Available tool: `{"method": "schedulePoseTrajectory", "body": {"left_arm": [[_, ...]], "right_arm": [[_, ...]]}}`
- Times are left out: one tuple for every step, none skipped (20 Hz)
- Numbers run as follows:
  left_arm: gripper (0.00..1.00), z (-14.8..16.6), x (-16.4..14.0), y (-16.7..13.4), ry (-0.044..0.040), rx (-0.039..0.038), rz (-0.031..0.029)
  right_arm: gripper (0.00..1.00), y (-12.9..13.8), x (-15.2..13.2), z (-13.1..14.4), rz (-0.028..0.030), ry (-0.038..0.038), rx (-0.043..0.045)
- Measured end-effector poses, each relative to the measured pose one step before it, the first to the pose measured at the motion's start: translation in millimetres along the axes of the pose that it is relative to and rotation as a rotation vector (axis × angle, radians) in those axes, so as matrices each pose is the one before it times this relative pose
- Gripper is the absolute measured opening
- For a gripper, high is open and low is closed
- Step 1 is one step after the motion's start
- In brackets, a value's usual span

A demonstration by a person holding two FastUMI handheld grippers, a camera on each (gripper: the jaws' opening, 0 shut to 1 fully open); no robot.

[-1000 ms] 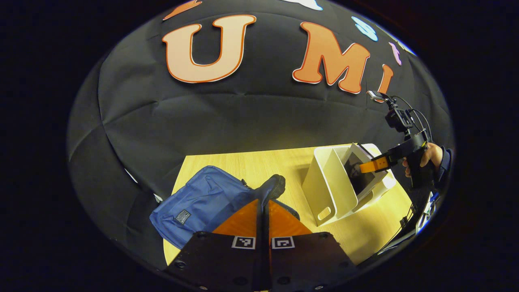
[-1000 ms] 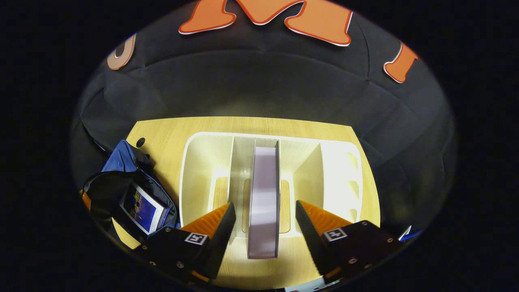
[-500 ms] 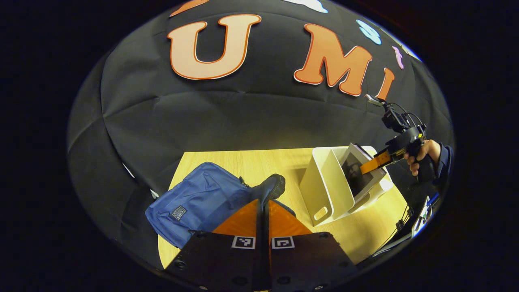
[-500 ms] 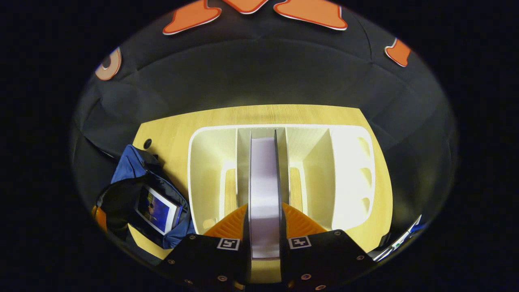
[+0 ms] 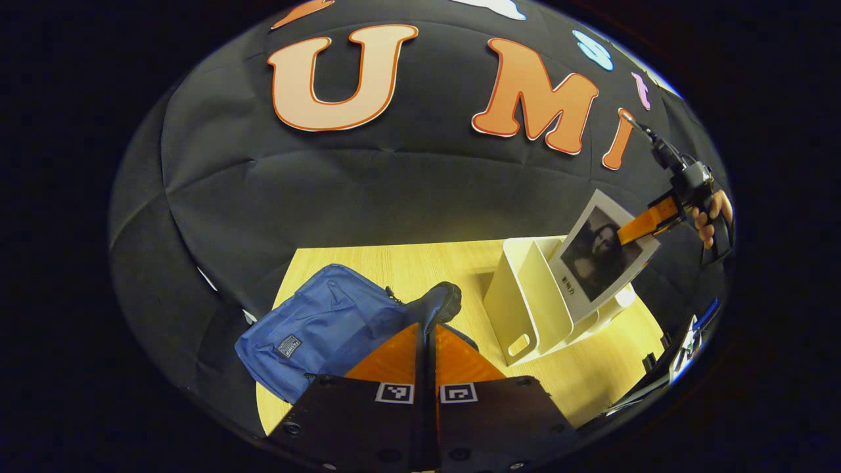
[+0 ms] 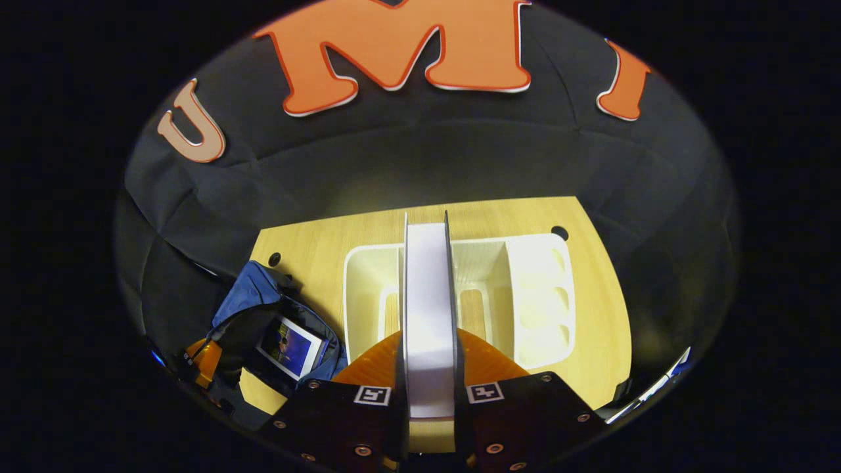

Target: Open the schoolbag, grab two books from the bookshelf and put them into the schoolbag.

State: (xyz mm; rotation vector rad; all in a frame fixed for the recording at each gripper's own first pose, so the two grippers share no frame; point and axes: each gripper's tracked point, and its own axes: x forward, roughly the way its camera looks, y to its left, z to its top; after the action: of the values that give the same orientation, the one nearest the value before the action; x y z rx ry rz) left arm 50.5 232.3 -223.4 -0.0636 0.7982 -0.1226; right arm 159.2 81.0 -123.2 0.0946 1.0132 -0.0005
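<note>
Right gripper (image 6: 430, 394) clamps book (image 6: 428, 309) above bookshelf (image 6: 539, 289)

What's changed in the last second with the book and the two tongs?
The right tongs closed on the book and lifted it mostly out of the white bookshelf. The left tongs stayed shut on the blue schoolbag, with the first book still inside.
</note>
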Motion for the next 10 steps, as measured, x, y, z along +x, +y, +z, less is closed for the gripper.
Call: {"method": "schedulePoseTrajectory", "body": {"left_arm": [[0.01,0.92,0.09,-0.02,0.00009,0.00096,-0.00163],[0.00,-0.33,-0.53,0.53,-0.00280,0.00135,0.00179],[0.00,0.26,0.29,-0.60,0.00076,-0.00012,-0.00118],[0.00,0.42,-0.52,0.77,-0.00362,0.00167,0.00264],[0.00,0.56,0.97,-0.16,0.00166,-0.00004,-0.00046],[0.00,-0.31,-0.66,0.45,-0.00239,0.00220,0.00255],[0.00,0.76,0.18,-0.82,0.00138,-0.00063,-0.00130],[0.00,-0.24,-0.17,0.42,-0.00181,0.00031,0.00189],[0.00,-0.43,0.17,-0.62,0.00106,-0.00148,-0.00193],[0.00,0.03,0.15,0.69,-0.00091,-0.00160,0.00136]], "right_arm": [[0.27,-1.08,-9.08,4.54,0.00250,-0.01971,0.00295],[0.27,-1.69,-10.59,6.37,0.00609,-0.01584,0.00331],[0.27,-1.32,-8.82,4.32,0.00505,-0.01513,0.00079],[0.27,-1.26,-6.90,2.86,0.00693,-0.01122,0.00241],[0.27,-0.03,-7.26,2.74,0.00966,-0.01144,0.01181],[0.27,1.27,-4.87,-0.26,0.01622,-0.00615,0.01601],[0.27,1.34,-3.72,0.24,0.01618,-0.00284,0.01478],[0.27,3.77,-0.28,-2.38,0.02057,-0.00351,0.00875],[0.27,3.78,0.93,-4.59,0.02829,0.00337,0.01172],[0.27,5.18,-0.52,-6.74,0.02231,0.01054,0.02833]]}}
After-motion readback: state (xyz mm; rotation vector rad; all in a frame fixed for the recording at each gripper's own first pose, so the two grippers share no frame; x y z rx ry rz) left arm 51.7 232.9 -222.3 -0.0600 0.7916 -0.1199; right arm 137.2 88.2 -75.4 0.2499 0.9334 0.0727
